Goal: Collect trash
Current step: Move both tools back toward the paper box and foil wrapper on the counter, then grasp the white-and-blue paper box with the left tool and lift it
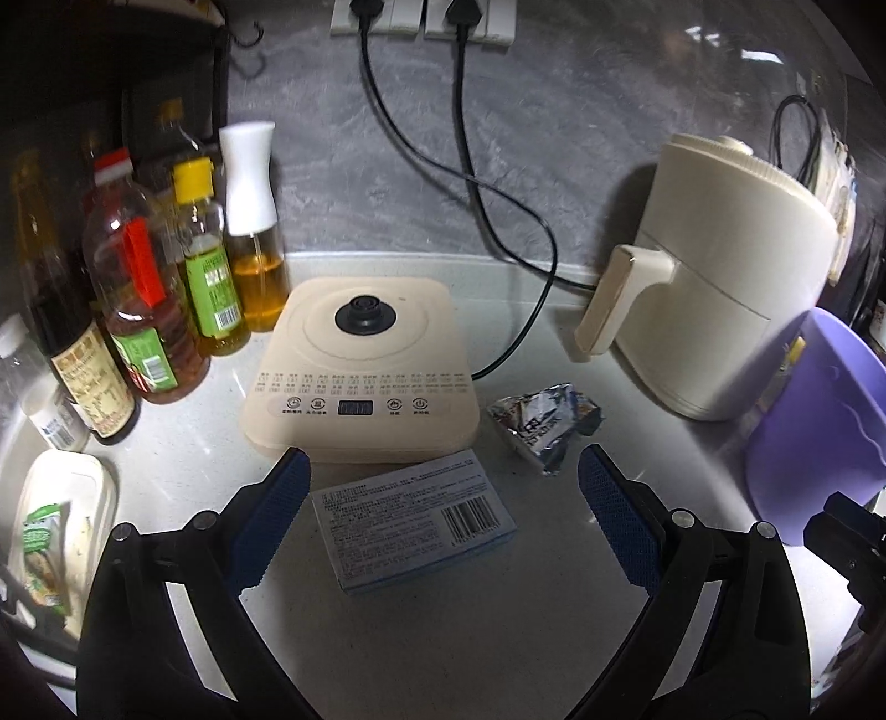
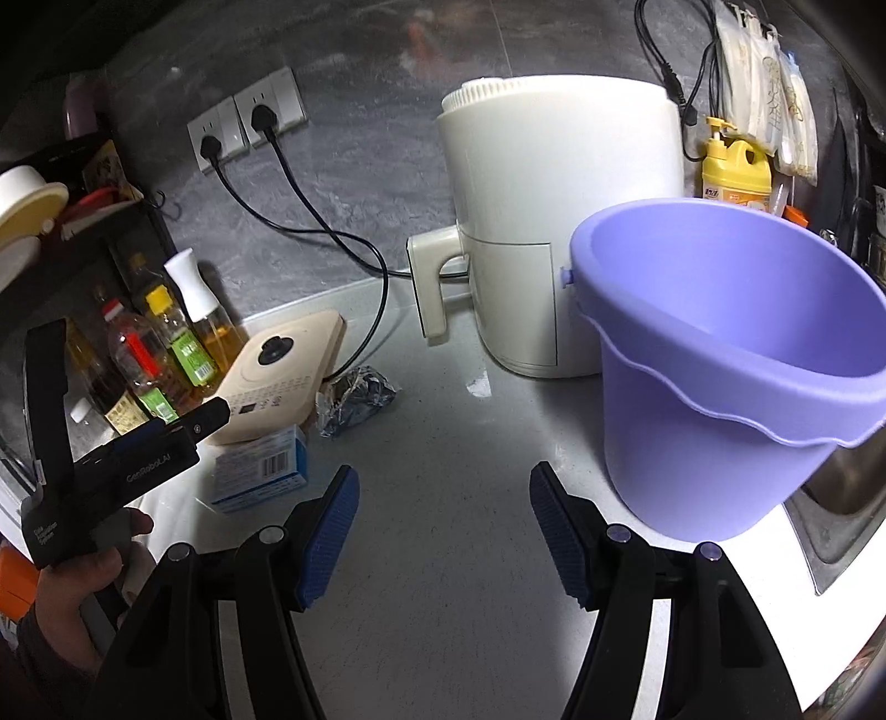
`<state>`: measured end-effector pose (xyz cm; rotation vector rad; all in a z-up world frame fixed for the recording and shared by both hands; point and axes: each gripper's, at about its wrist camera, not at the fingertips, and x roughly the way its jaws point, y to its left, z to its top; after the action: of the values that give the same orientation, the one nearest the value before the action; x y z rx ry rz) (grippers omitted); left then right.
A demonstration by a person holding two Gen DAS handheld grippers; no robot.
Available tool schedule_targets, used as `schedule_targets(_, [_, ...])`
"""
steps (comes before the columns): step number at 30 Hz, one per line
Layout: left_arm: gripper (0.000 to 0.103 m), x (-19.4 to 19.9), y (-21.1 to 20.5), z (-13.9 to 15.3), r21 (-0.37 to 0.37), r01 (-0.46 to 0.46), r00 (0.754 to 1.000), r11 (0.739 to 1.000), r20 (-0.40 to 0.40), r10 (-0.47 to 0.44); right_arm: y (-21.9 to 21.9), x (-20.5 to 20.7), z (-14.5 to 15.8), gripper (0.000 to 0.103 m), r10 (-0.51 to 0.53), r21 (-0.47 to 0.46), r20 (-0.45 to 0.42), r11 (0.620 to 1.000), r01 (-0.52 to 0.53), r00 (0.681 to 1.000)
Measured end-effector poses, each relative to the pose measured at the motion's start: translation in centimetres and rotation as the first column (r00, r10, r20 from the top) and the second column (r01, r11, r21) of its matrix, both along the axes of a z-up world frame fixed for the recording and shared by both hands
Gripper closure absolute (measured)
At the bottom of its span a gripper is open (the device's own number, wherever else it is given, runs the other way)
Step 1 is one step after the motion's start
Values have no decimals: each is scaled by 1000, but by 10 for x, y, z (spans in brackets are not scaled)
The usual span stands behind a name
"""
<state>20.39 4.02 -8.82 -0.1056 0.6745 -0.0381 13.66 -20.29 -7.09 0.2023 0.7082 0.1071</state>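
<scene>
Blue-and-white box (image 1: 415, 520) flat on countertop (image 1: 470, 637) between parted fingers of left gripper (image 1: 443, 498), crumpled foil wrapper (image 1: 545, 423) just beyond, right gripper (image 2: 443, 526) spread, empty, beside purple bucket (image 2: 720, 399)

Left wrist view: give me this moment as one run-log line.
left gripper: open, straddling blue box | right gripper: open, empty | foil wrapper: on counter | purple bucket: upright

Grey marbled wall (image 1: 581, 138) at the back, two white sockets (image 1: 423, 19) up top with black cords (image 1: 470, 183) trailing down (both plugged in). Pale, glossy desk (image 2: 470, 554) catching bright glare, steel sink (image 2: 841, 498) at its right edge.
</scene>
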Motion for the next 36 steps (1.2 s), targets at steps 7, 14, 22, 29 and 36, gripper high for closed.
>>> schedule_targets(7, [7, 27, 13, -25, -35, 8, 999, 999, -40, -9, 14, 22, -17, 40, 1, -28, -39, 1000, -2, 999])
schedule_targets(14, [7, 49, 26, -48, -61, -24, 998, 998, -66, 20, 25, 39, -30, 40, 4, -55, -74, 998, -8, 997])
schedule_targets(22, [7, 56, 32, -65, -92, -25, 993, 995, -115, 14, 36, 46, -37, 40, 18, -85, -87, 996, -25, 996])
schedule_targets(29, [7, 50, 25, -67, -80, 2, 991, 997, -136, -13, 35, 40, -34, 40, 20, -86, -81, 996, -26, 997])
schedule_targets(36, [7, 30, 12, -66, -87, 37, 988, 995, -148, -50, 31, 26, -30, 40, 26, -81, -70, 996, -32, 997])
